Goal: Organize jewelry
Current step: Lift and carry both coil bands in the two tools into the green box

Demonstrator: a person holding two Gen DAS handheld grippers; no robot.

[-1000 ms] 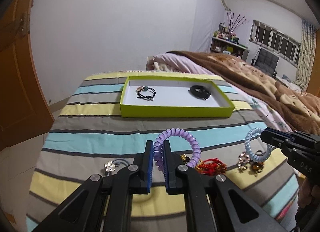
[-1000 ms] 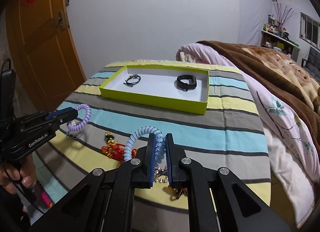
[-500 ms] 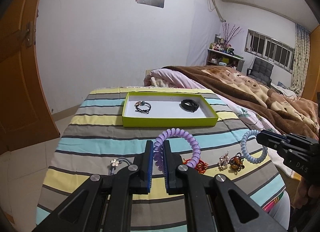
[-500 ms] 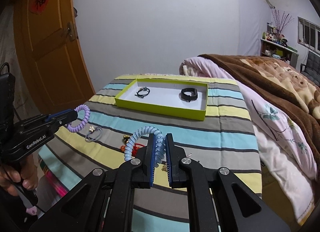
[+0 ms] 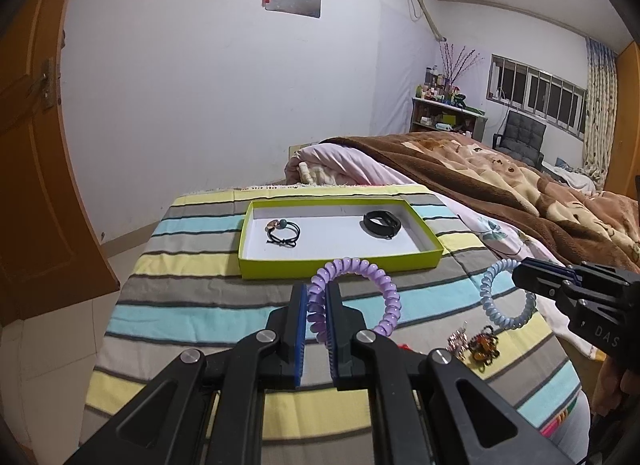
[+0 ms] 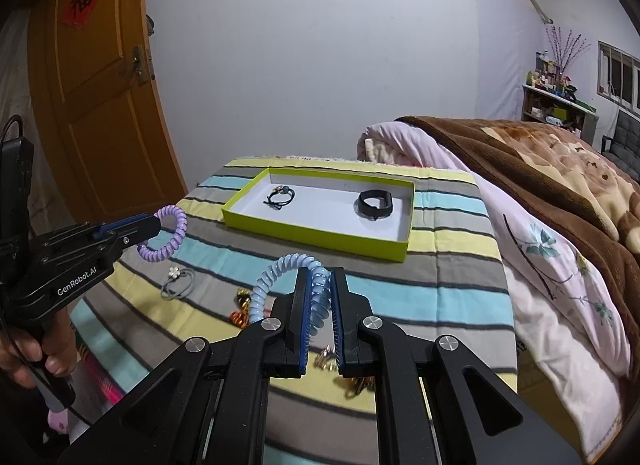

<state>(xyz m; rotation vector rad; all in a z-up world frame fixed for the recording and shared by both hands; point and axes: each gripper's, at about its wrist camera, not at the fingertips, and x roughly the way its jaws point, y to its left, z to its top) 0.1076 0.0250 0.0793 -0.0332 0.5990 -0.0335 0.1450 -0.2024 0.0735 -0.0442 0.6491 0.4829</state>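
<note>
Purple plastic spiral hair-tie (image 5: pixel 354 295) clamped in left gripper (image 5: pixel 316 307), pale-blue spiral hair-tie (image 6: pixel 288 285) in right gripper (image 6: pixel 320 305), both seemingly lifted; next, carry to lime-green cardboard tray (image 5: pixel 340 263).

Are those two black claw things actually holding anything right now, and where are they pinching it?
Yes. The left gripper pinches the purple coil bracelet on one side of its loop; the right gripper pinches the blue coil bracelet likewise.

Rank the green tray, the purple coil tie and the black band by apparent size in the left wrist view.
1. Green tray, largest.
2. Purple coil tie, though nearness to the camera inflates it.
3. Black band, smallest, lying farther off inside the tray.
</note>
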